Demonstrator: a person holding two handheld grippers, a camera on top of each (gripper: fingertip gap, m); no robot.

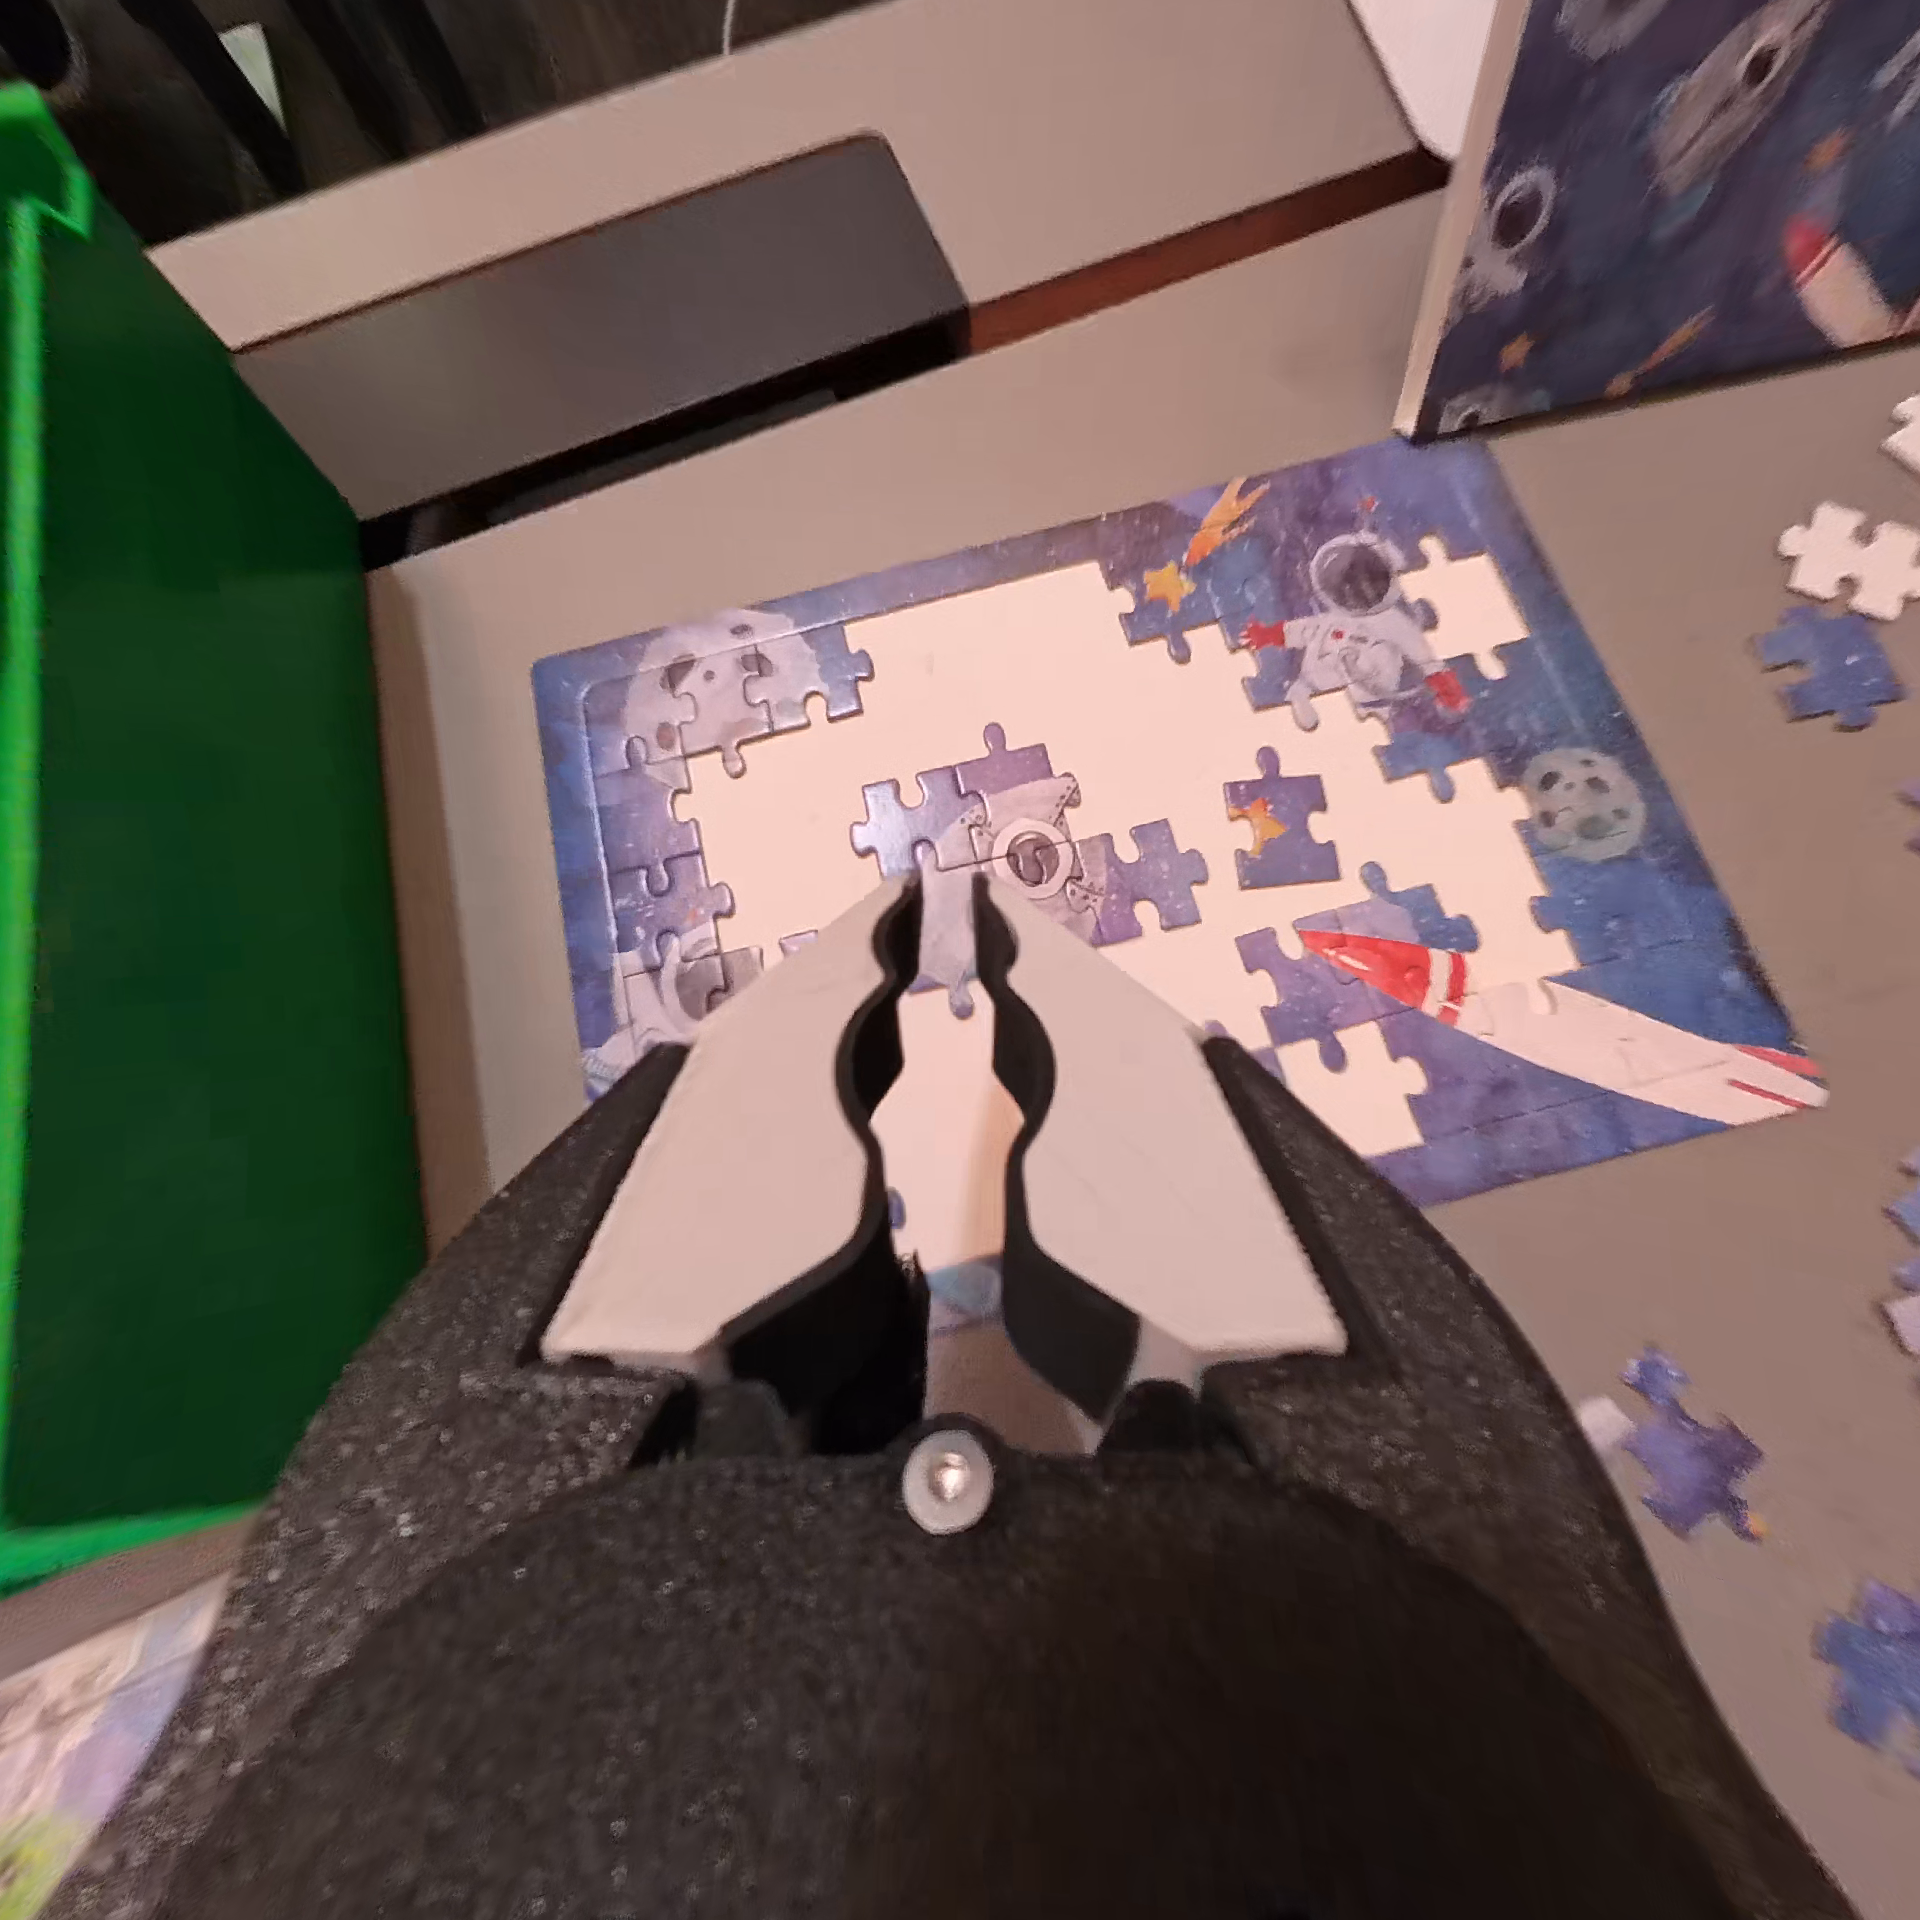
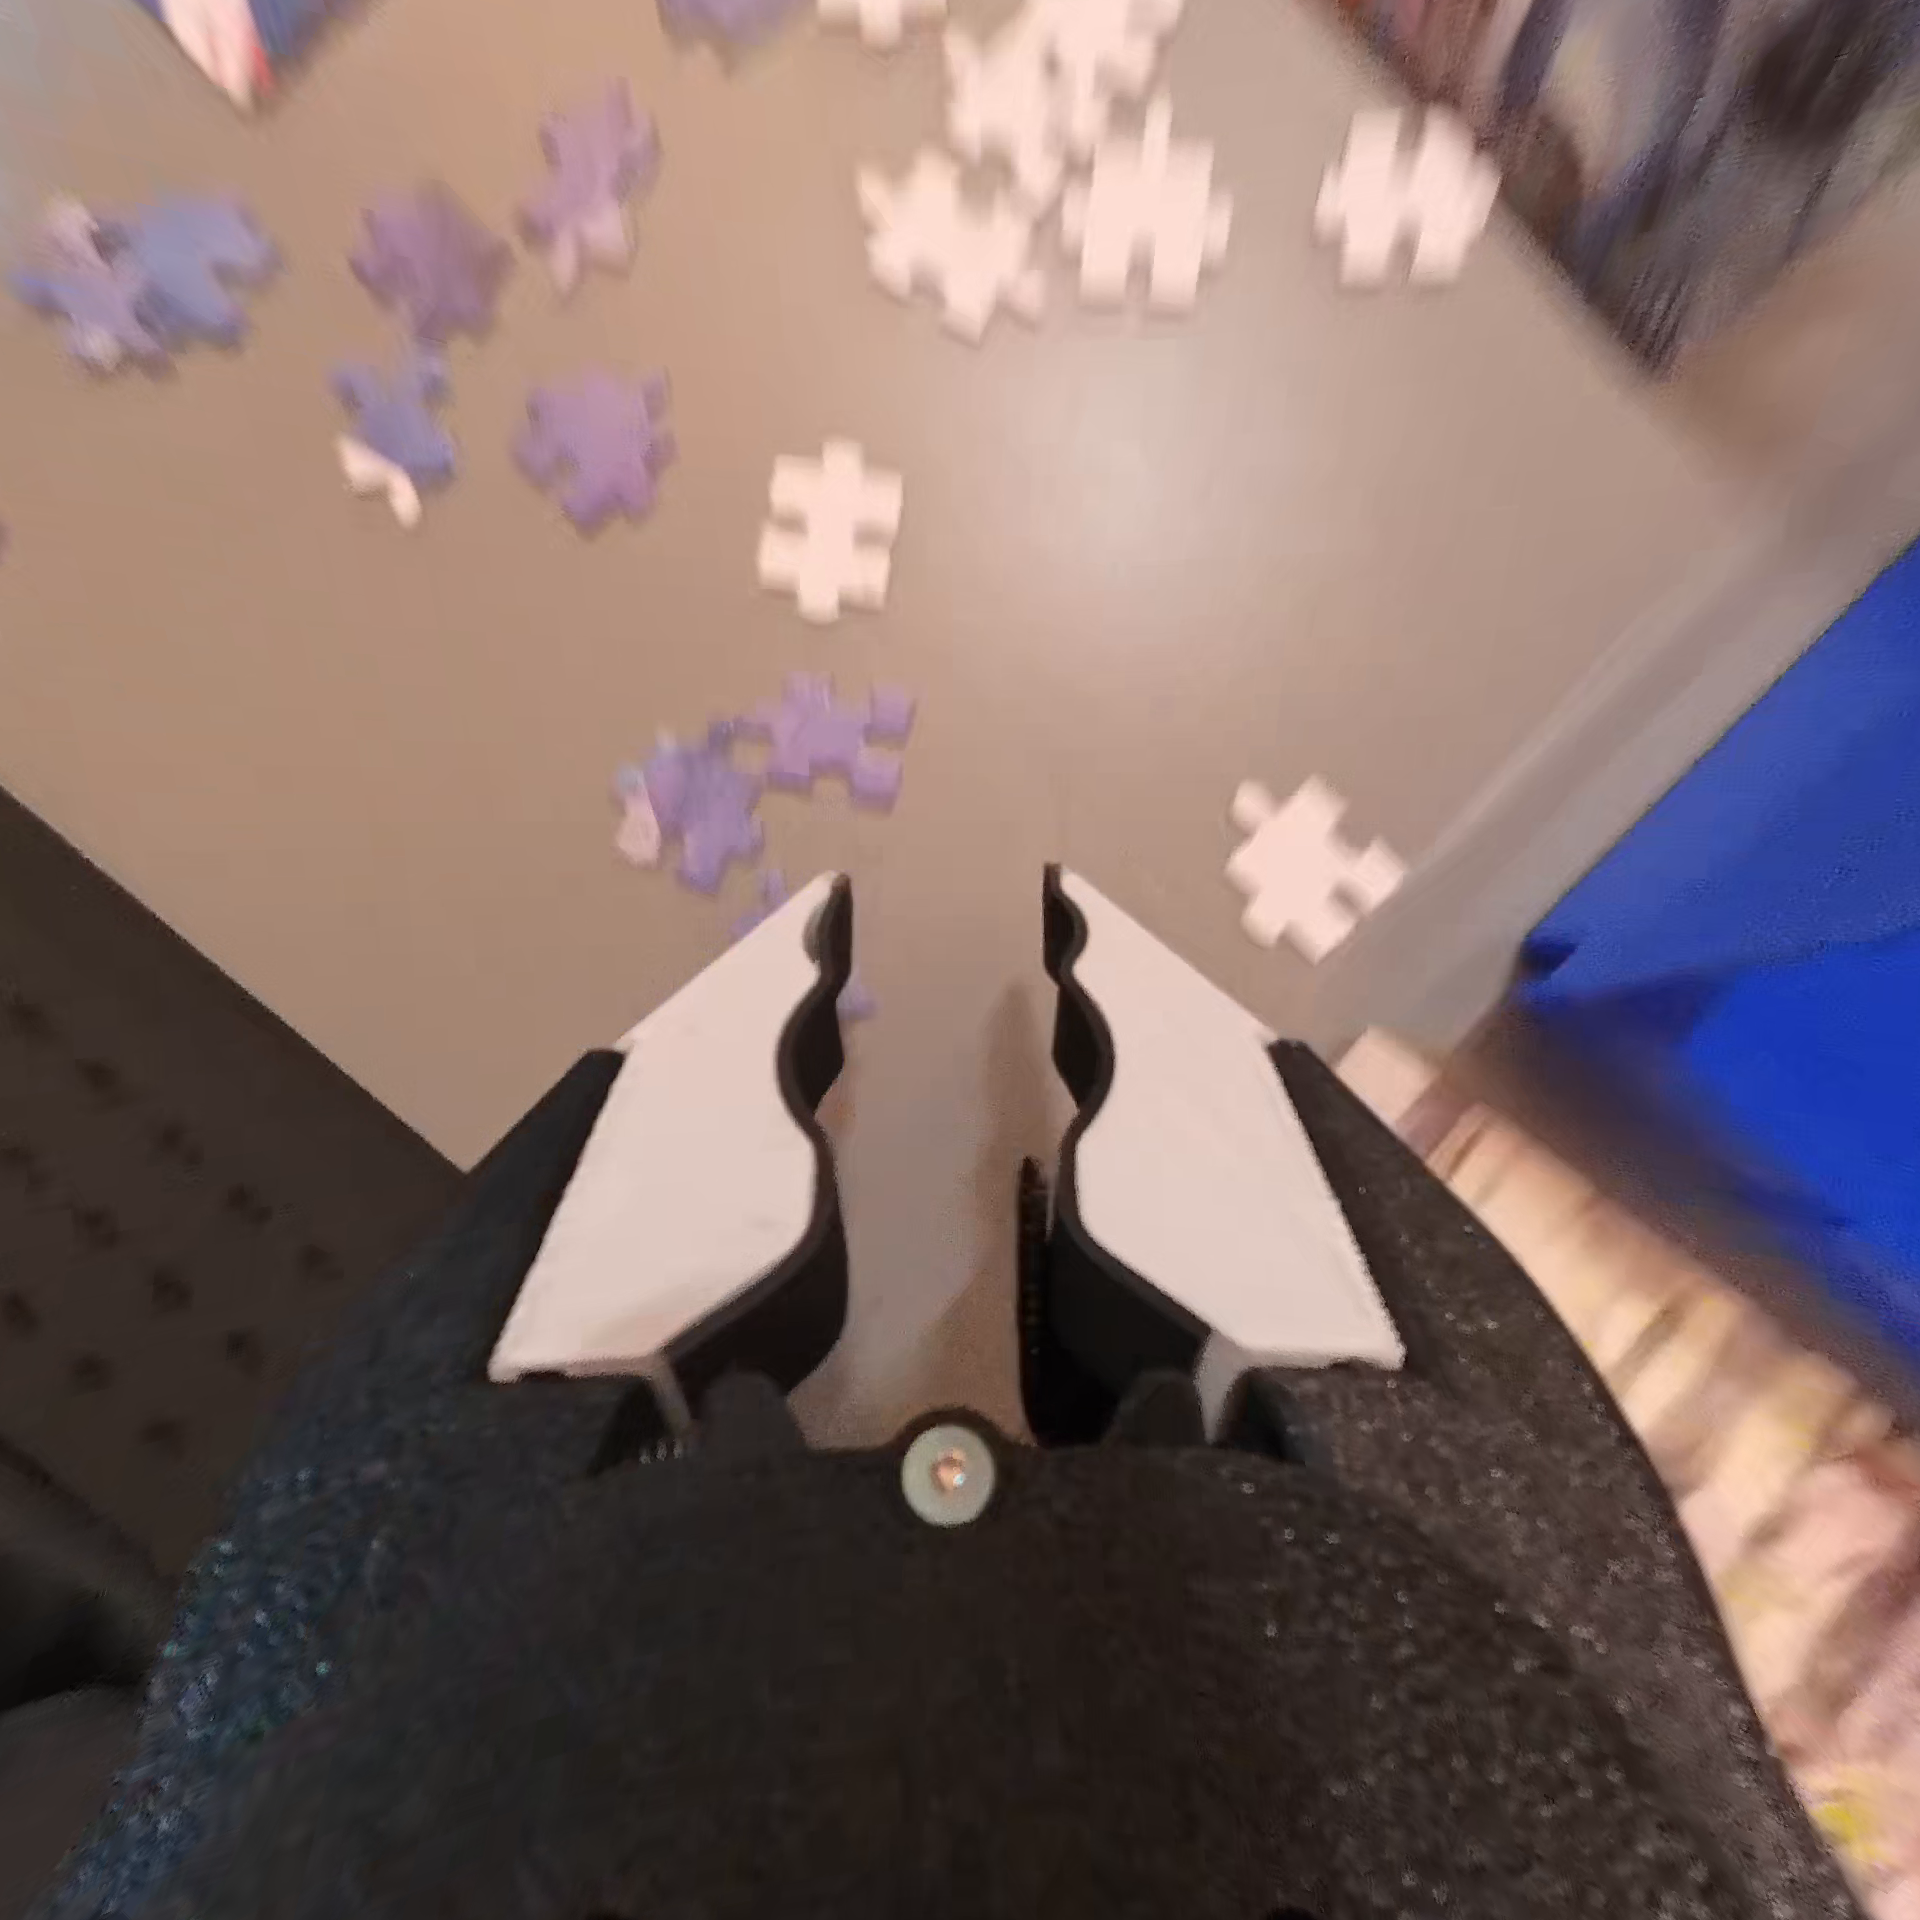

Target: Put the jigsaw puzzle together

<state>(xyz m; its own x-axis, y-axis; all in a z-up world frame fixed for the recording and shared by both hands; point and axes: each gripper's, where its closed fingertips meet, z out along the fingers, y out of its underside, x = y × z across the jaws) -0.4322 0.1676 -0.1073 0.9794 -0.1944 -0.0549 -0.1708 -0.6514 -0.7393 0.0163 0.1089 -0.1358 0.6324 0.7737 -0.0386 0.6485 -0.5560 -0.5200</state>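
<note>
The jigsaw puzzle [image 1: 1174, 821] lies partly filled on the grey table [image 1: 1621, 1091], its blue border done and the white middle mostly bare. Dead centre, the left gripper [image 1: 948, 883] has its fingers pinched on a greyish puzzle piece [image 1: 945, 940] beside a small joined cluster. At 1 o'clock stands the puzzle box [image 1: 1683, 208]; at 9 o'clock, a green bin [image 1: 177, 935]. The right gripper [image 2: 948, 883] hovers, fingers apart and empty, over blurred loose pieces [image 2: 831, 530] from 10 to 1 o'clock.
</note>
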